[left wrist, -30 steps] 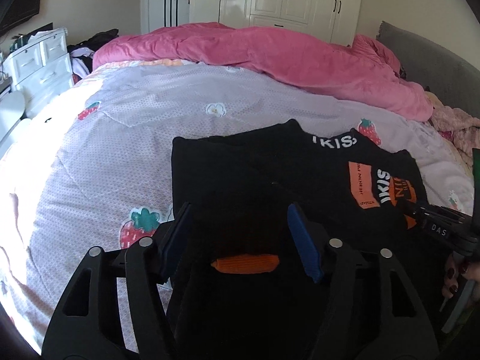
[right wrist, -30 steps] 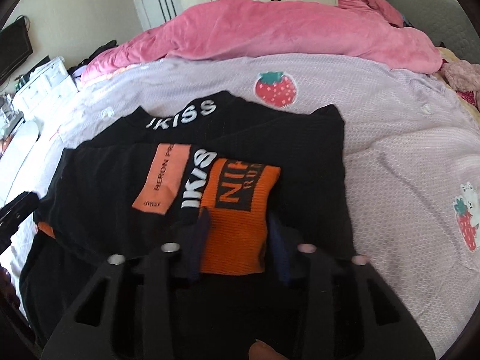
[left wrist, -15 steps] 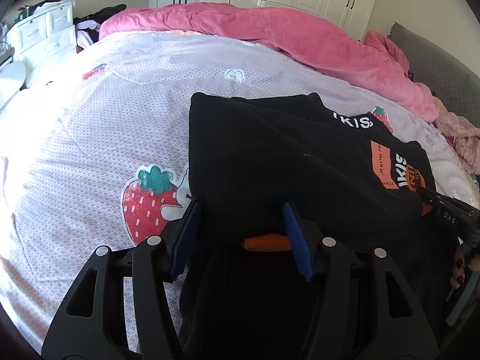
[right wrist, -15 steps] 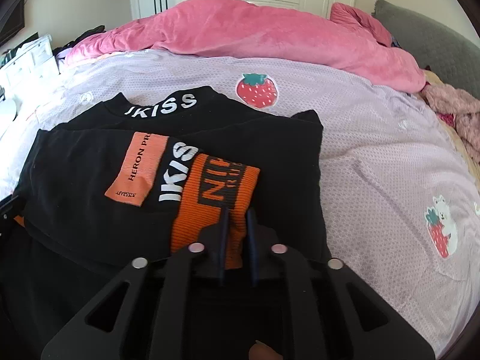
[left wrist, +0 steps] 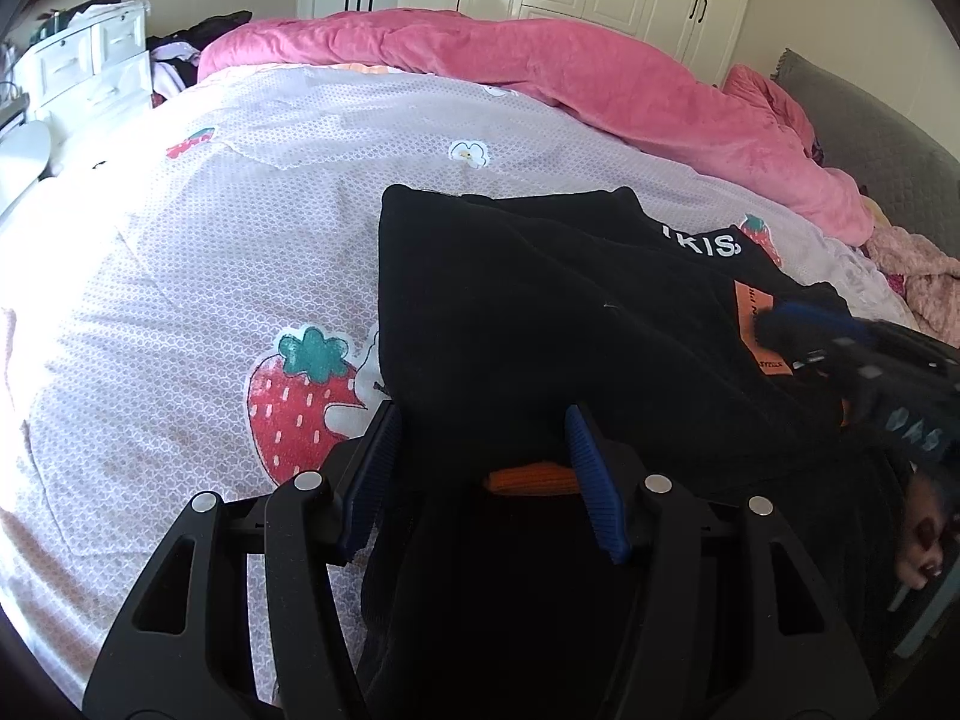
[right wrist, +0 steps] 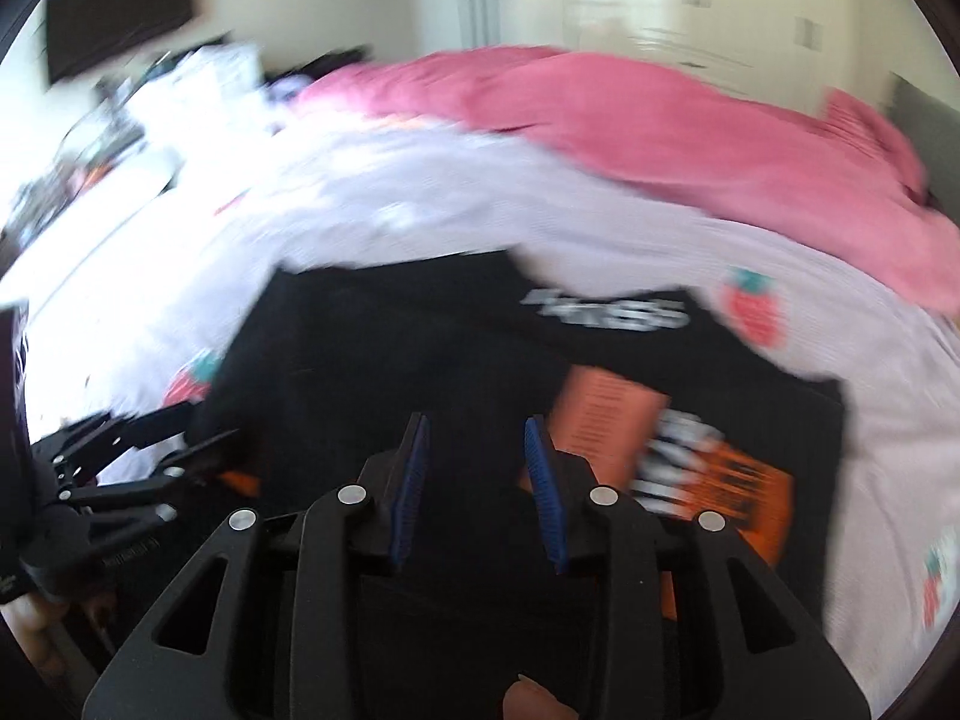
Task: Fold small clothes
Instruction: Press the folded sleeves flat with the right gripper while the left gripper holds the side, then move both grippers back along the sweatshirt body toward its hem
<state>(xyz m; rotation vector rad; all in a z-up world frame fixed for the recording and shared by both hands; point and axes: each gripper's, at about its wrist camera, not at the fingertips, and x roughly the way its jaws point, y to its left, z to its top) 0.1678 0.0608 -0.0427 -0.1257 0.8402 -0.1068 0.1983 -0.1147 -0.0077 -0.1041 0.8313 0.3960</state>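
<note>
A small black sweater (left wrist: 540, 312) with white lettering and orange patches lies partly folded on the bed. My left gripper (left wrist: 480, 420) stands open over its near left edge. Black fabric and an orange cuff (left wrist: 531, 480) lie between its blue pads, which are not pressing. My right gripper (right wrist: 477, 420) hovers over the black middle of the sweater (right wrist: 390, 360); its jaws are opening and hold nothing. That view is blurred by motion. The other orange cuff (right wrist: 732, 480) lies flat to the right of it. In the left wrist view the right gripper (left wrist: 798, 324) is a blur at the right.
A lilac bed sheet (left wrist: 180, 252) with strawberry prints spreads to the left and beyond the sweater. A pink duvet (left wrist: 600, 78) is heaped along the far side. White drawers (left wrist: 90, 66) stand at the far left and a grey headboard (left wrist: 870, 132) at the right.
The right gripper pinched in on the orange cuff, then swung left over the sweater's black middle with its jaws parted. The left gripper sank slightly toward the sweater's left edge, then held still.
</note>
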